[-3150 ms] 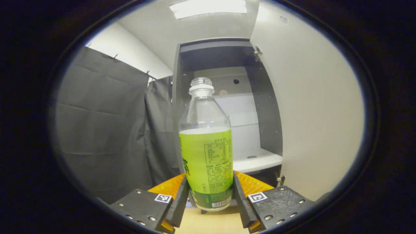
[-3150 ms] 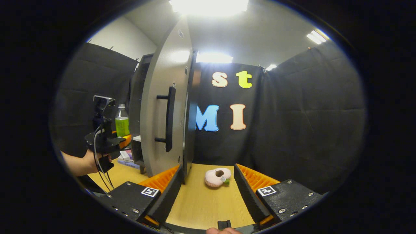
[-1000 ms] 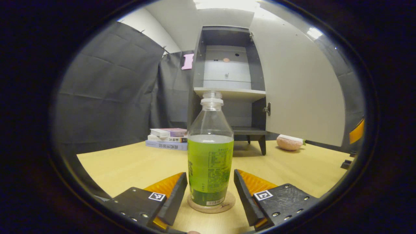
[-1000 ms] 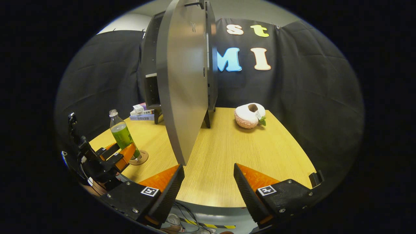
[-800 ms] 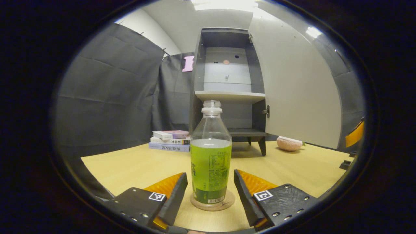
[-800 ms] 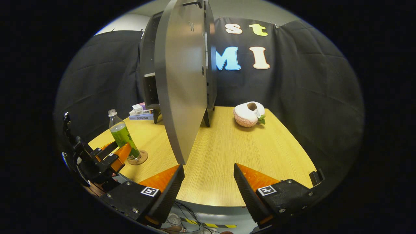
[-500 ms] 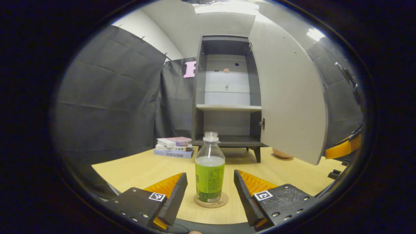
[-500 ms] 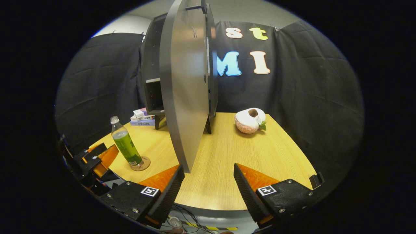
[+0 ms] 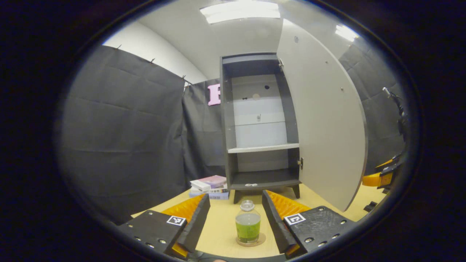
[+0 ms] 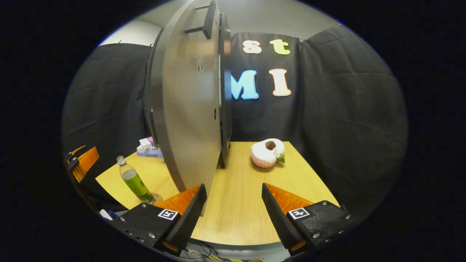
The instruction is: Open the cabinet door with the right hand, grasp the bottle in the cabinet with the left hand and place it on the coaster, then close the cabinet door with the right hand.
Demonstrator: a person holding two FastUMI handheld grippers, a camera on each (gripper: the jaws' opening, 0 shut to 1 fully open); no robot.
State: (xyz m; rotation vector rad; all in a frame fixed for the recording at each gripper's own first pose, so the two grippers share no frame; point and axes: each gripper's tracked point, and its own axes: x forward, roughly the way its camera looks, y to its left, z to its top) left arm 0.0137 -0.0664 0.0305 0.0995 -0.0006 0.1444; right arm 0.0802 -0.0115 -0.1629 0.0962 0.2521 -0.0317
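bottle (image 9: 248, 226) label print too small, book stack (image 9: 210, 186) spines illegible

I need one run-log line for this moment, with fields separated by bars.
bottle: upright on coaster | cabinet door: open | left gripper: open, apart from bottle | right gripper: open, holds nothing

Bottle (image 9: 248, 226) upright on coaster (image 9: 260, 239), between spread left gripper (image 9: 236, 209) fingers.

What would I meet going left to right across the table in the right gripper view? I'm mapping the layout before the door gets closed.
Bottle on its coaster → stack of books → open cabinet door → pink plush toy.
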